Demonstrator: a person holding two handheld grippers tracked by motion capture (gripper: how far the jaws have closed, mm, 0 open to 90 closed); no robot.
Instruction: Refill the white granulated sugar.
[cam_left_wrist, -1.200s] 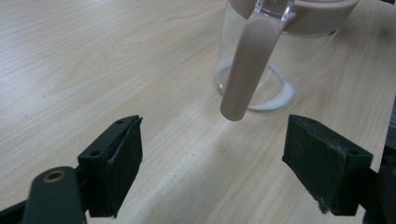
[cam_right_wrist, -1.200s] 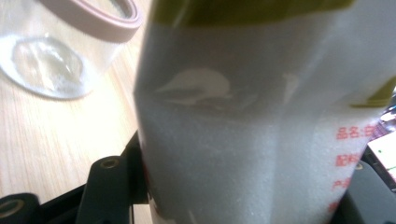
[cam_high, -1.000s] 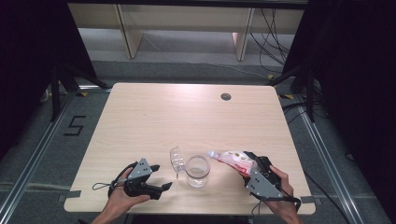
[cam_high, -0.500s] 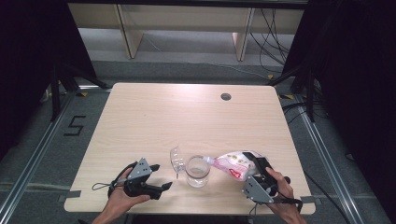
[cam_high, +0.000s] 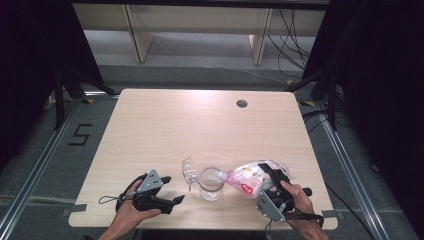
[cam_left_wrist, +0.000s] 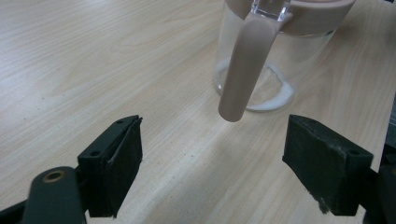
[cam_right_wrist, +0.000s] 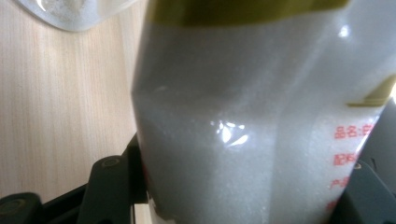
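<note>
Pale wood grain covers the surface (cam_high: 165, 130), which stands on a grey floor with dark curtains at both sides and shelving behind. Near its front edge, about midway across, stands a clear glass jar (cam_high: 211, 183) with its hinged lid (cam_high: 189, 171) flipped open to its left; a thin layer of white grains lies on the jar's bottom. The right gripper (cam_high: 274, 189), at the front right corner, holds a plastic bag of white granules (cam_high: 252, 178) clamped between its jaws, tilted so that the bag's narrow end reaches to the jar's rim. In the right gripper view the bag (cam_right_wrist: 252, 130) stands between the two black jaws, its red print cut off at the right edge, and a bit of the jar (cam_right_wrist: 70, 11) shows at the top left, blurred. The left gripper (cam_high: 167, 192) rests low at the front left, near the jar but apart from it, its jaws spread wide with nothing between them. In the left gripper view the jar (cam_left_wrist: 261, 60) lies just ahead of the jaws, its beige clasp (cam_left_wrist: 245, 70) hanging down the near side, and its top is cut off by the frame. Behind the jar the surface lies bare up to a round cable hole (cam_high: 242, 103) near the far edge; both grippers sit close to the front edge.
</note>
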